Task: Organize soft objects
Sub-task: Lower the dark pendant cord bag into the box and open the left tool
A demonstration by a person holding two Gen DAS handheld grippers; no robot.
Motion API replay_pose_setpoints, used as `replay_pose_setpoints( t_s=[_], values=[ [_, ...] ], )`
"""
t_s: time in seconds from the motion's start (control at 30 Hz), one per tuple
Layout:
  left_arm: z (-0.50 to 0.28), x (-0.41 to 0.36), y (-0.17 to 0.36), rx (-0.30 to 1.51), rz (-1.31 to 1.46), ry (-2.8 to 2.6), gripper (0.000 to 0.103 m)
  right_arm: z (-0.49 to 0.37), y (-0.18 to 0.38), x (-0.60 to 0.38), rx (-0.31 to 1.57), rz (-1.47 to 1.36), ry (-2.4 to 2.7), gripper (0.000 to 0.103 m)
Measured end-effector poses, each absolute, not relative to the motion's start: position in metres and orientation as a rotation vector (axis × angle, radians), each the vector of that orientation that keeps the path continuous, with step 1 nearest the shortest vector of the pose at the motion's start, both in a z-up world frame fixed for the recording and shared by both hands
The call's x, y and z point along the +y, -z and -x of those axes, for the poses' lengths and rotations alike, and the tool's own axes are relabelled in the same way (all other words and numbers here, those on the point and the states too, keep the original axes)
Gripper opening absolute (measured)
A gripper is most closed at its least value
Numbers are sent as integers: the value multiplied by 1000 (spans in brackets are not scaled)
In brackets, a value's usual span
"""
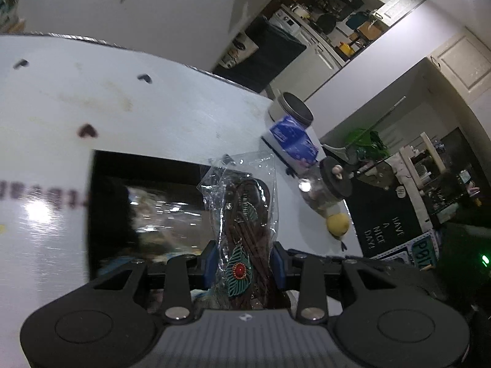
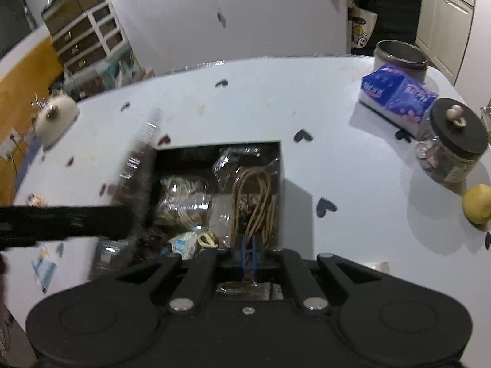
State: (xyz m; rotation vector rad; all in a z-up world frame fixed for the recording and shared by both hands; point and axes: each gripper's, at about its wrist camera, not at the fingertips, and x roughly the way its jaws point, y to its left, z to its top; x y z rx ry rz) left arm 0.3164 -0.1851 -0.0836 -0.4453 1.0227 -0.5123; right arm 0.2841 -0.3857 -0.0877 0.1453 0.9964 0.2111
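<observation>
My left gripper (image 1: 244,259) is shut on a clear plastic packet of brown cords with a teal feather charm (image 1: 242,211), held above a black box (image 1: 147,214) set on the white table (image 1: 168,116). My right gripper (image 2: 249,253) is shut on another clear packet of tan cords (image 2: 251,193), which hangs over the right part of the black box (image 2: 214,150). The box holds several more plastic-wrapped packets (image 2: 181,196). The left gripper with its blurred packet (image 2: 135,165) crosses the left side of the right wrist view.
A blue tissue pack (image 2: 399,95), a grey tin (image 2: 399,55), a glass jar with a black lid (image 2: 454,144) and a yellow lemon (image 2: 478,204) stand at the table's right. A white round object (image 2: 56,116) sits at the left edge. Dark heart stickers dot the table.
</observation>
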Motion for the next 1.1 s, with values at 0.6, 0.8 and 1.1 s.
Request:
replay_pose_setpoints(
  t_s=[0.6, 0.8, 1.1],
  values=[
    [-350, -222, 129, 1091, 510, 406, 65, -261, 75, -425, 954, -278, -252, 5],
    [-346, -218, 97, 971, 388, 447, 39, -269, 82, -404, 983, -231, -287, 6],
    [-383, -250, 120, 1064, 253, 523, 17, -287, 103, -365, 1042, -12, -291, 6]
  ],
)
